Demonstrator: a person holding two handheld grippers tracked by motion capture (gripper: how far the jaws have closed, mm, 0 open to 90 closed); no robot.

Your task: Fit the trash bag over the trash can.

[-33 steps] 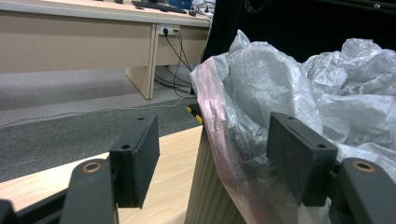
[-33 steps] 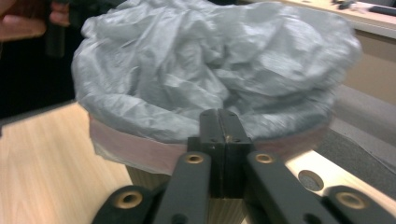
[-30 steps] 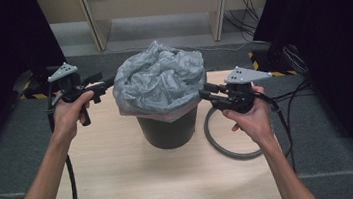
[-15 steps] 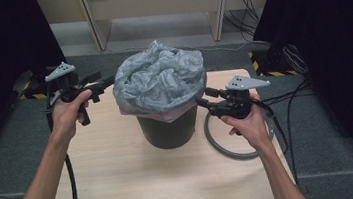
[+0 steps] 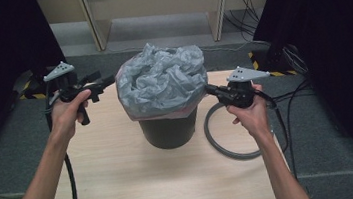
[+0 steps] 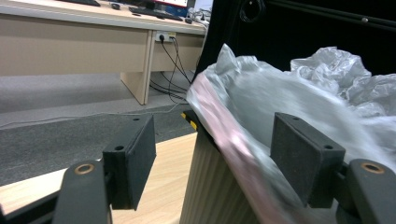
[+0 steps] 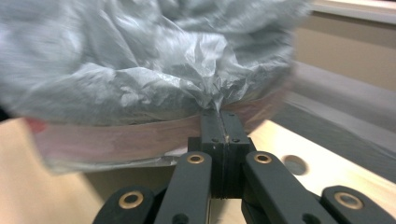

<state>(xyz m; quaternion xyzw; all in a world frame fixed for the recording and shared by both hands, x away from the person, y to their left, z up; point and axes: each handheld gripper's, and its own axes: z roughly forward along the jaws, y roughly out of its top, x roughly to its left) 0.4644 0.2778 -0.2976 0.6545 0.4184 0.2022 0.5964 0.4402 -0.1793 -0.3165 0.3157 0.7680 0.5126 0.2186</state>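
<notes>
A dark round bin (image 5: 168, 129) stands mid-table, lined with a crumpled grey plastic bag (image 5: 162, 78) that billows over its rim. My right gripper (image 5: 209, 90) is at the bag's right side. Its jaws have just been closing and now pinch a fold of the bag (image 7: 140, 60) between the pads of the right gripper (image 7: 222, 116). My left gripper (image 5: 108, 80) hovers at the bag's left edge. In the left gripper view the left gripper (image 6: 215, 140) is open, with the bag's pinkish hem (image 6: 224, 135) and the ribbed bin wall (image 6: 210, 191) between its pads, untouched.
A grey hose loop (image 5: 222, 142) lies on the wooden table (image 5: 124, 186) right of the bin. Cables trail from both grippers. Black curtains stand at both sides, and desk legs with wall sockets at the back.
My right gripper moved down and in toward the bag's right side and shut on a fold of it. The left gripper stayed put, still open.
</notes>
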